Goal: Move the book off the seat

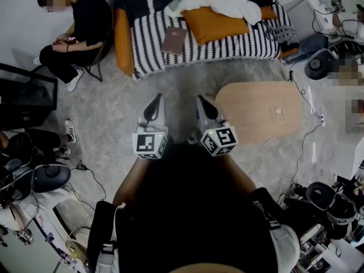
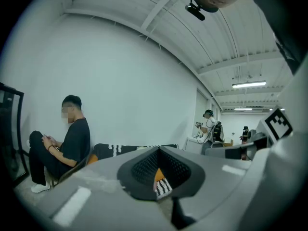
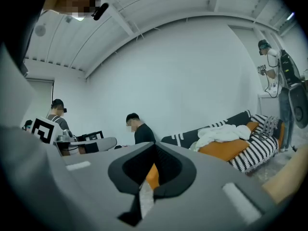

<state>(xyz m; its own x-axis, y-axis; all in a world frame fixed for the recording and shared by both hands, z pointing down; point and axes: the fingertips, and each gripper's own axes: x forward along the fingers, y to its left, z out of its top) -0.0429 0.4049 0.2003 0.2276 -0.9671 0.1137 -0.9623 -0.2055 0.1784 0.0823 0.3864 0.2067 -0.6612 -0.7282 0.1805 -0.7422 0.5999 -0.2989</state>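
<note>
Both closed, empty, mid-frame: left gripper (image 1: 154, 102), right gripper (image 1: 203, 102); book (image 1: 174, 40) flat on striped sofa (image 1: 152, 56), upper centre.

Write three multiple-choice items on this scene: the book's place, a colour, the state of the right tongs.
1. Where does the book lie? A on the striped sofa seat; B on a shelf; C in a box.
2. The cushion beside the book is: A green; B orange; C blue.
3. The right tongs are: A wide open; B shut, empty; C shut on the book.
Answers: 1 A, it lies flat on the stripes; 2 B, the cushion shows orange under the white cloth; 3 B, the jaws meet with nothing between.
</note>
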